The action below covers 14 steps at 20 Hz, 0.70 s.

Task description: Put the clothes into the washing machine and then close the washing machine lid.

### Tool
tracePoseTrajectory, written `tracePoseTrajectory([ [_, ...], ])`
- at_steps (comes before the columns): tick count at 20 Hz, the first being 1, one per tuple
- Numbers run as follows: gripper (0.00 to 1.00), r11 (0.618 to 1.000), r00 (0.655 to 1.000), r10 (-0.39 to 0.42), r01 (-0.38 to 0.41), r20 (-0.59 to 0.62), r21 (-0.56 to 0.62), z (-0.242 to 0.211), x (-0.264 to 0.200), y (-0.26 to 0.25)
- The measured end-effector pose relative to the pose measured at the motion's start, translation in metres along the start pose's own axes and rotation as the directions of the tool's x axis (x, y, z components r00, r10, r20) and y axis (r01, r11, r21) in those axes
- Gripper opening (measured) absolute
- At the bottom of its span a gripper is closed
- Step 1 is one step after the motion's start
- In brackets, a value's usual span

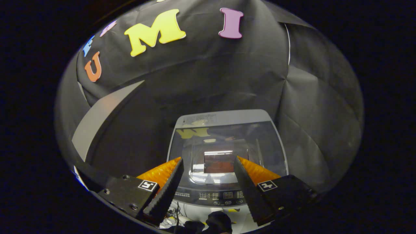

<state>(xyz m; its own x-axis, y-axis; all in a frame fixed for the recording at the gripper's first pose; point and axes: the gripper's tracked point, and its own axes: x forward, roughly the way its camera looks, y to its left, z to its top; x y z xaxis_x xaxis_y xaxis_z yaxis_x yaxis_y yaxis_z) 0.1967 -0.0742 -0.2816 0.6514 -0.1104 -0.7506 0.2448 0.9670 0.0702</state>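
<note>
A grey top-loading washing machine [227, 116] stands below and ahead of my gripper [208, 158]. Its dark glass lid [263, 146] lies flat and shut, mirroring the booth. In the middle of the glass, between my fingertips, is a reddish-brown patch [219, 163]; I cannot tell whether it is a reflection or something inside the drum. The control panel [221, 195] runs along the machine's near edge, between the fingers. My gripper hovers above the lid, open, with nothing between its fingers.
Black cloth walls close in behind and on both sides of the machine. A pale grey panel [97, 120] leans at the left. Below the control panel are loose cables [175, 213] and a dark rounded shape [218, 222] that I cannot identify.
</note>
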Motion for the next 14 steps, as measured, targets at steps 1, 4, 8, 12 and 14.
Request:
tracePoseTrajectory([
  [1, 0.97, 1.0, 1.0, -0.001, 0.001, 0.029, -0.001, 0.006, -0.007, -0.003],
  [4, 0.97, 1.0, 0.988, -0.009, 0.009, 0.155, 0.001, 0.032, -0.032, -0.01],
  [8, 0.97, 0.999, 0.935, -0.031, 0.035, 0.354, -0.003, 0.062, -0.097, 0.0],
  [12, 0.97, 0.998, 0.884, -0.055, 0.054, 0.463, 0.016, 0.058, -0.172, 0.03],
  [14, 0.97, 0.999, 0.874, -0.054, 0.049, 0.483, 0.023, 0.041, -0.209, 0.053],
])
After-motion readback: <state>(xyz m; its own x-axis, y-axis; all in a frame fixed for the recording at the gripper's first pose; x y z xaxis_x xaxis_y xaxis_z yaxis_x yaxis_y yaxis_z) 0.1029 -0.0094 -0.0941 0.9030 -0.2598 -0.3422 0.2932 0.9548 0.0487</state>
